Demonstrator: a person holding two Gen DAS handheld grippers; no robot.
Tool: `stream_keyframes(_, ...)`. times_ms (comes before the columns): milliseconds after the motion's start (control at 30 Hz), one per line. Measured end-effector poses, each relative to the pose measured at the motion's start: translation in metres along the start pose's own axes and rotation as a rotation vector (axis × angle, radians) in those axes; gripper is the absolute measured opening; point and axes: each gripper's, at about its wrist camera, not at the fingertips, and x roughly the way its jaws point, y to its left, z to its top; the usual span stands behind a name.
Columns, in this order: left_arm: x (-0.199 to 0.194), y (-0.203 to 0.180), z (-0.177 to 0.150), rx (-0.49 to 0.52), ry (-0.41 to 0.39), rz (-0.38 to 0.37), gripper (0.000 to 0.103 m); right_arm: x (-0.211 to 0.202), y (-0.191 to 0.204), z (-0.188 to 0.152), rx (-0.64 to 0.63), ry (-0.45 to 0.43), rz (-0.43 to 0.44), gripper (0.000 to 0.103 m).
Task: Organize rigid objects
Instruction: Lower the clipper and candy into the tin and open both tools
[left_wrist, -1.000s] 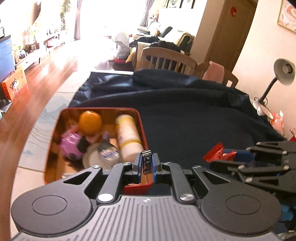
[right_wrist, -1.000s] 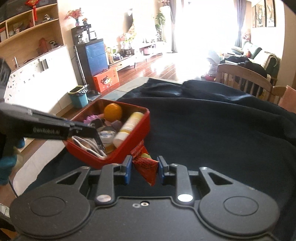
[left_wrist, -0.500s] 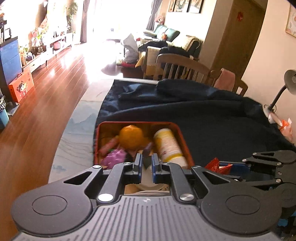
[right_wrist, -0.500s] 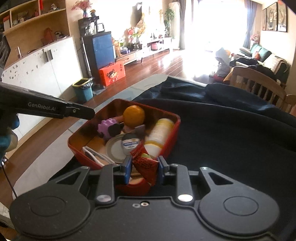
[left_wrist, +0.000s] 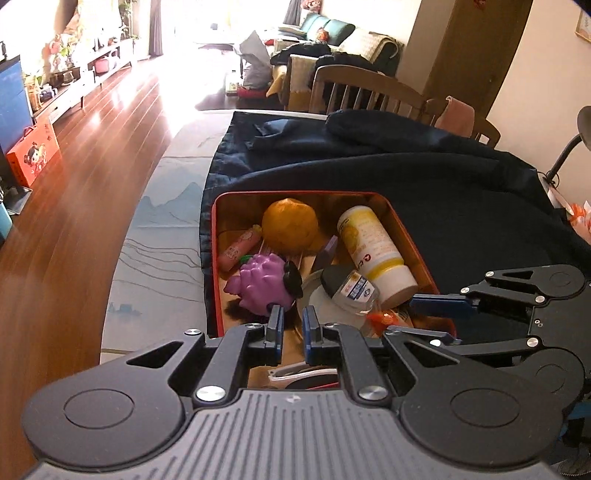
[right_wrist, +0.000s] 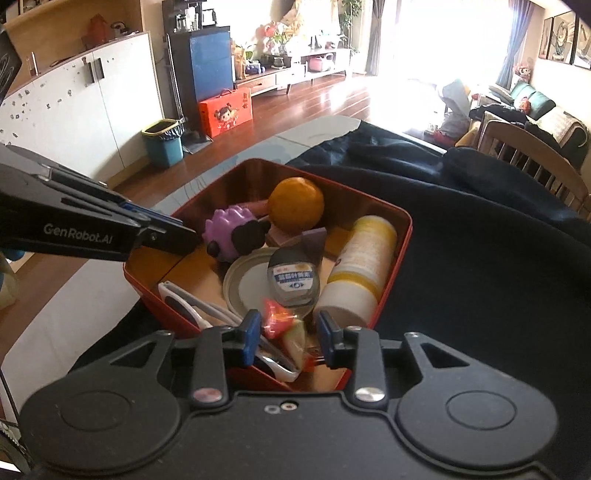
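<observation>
Red tin (right_wrist: 400, 236) crowded; dark cloth (right_wrist: 480, 258) clear.

Place: you're in a lived-in home, an open living and dining room.
Floor: polished wooden floor (left_wrist: 92, 155) running toward bright windows.
Seating: a green sofa (left_wrist: 325, 27) and wooden dining chairs (left_wrist: 365, 92).
Storage: white cabinets (right_wrist: 77, 107), a low TV console (right_wrist: 295, 74) with plants.
Walls: framed pictures (right_wrist: 561, 33).
Odds: a teal waste bin (right_wrist: 164, 142), an orange gift box (right_wrist: 225, 112), and possibly a desk lamp (left_wrist: 576, 140), cut off at the edge.
</observation>
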Motion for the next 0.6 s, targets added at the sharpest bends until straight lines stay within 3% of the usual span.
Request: stream_keyframes(600,-0.007,-0.004,-0.006,0.038,-0.014,-0.047,0.014,-0.031,0.006,-0.003,0.079,-0.057,-0.023,0.045)
